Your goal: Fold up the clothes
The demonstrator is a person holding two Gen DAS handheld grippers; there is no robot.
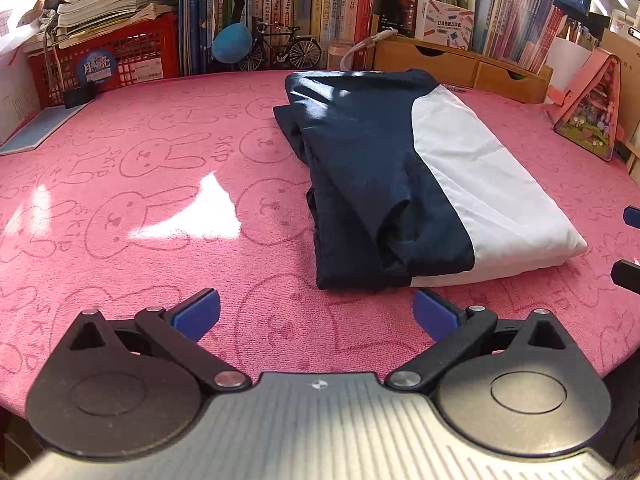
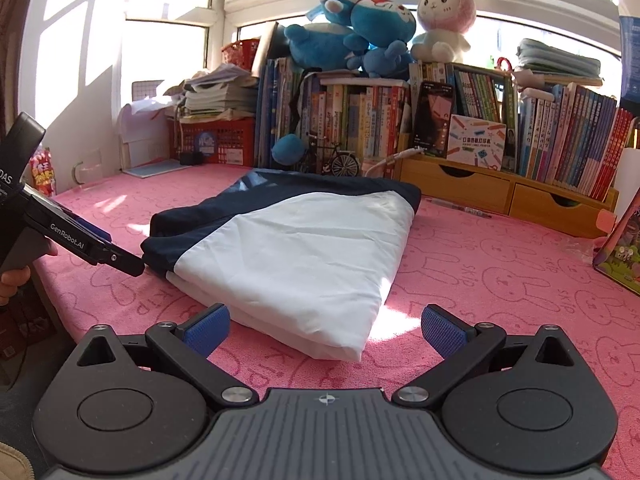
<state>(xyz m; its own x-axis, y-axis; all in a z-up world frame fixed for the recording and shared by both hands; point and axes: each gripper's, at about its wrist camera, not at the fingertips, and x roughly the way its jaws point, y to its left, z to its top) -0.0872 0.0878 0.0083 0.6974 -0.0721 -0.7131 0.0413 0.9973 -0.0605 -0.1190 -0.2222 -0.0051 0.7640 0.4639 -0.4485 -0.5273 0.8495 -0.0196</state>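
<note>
A navy and white garment point(image 1: 420, 184) lies folded into a thick rectangle on the pink rabbit-print table cover point(image 1: 160, 184). My left gripper point(image 1: 316, 312) is open just short of the garment's near navy edge, holding nothing. In the right wrist view the same garment point(image 2: 296, 248) shows its white side toward me. My right gripper point(image 2: 326, 326) is open around the bundle's near white corner without touching it. The left gripper point(image 2: 100, 244) also shows there at the left, its tip at the garment's navy corner, held by a hand point(image 2: 14, 280).
Books point(image 1: 320, 4), a red basket point(image 1: 116, 60), a small model bicycle point(image 1: 280, 48) and wooden drawers point(image 1: 460, 64) line the table's back. A pink triangular stand point(image 1: 588, 108) sits at the right. Plush toys point(image 2: 360, 28) rest on the books. A pen point(image 2: 460, 208) lies near the drawers.
</note>
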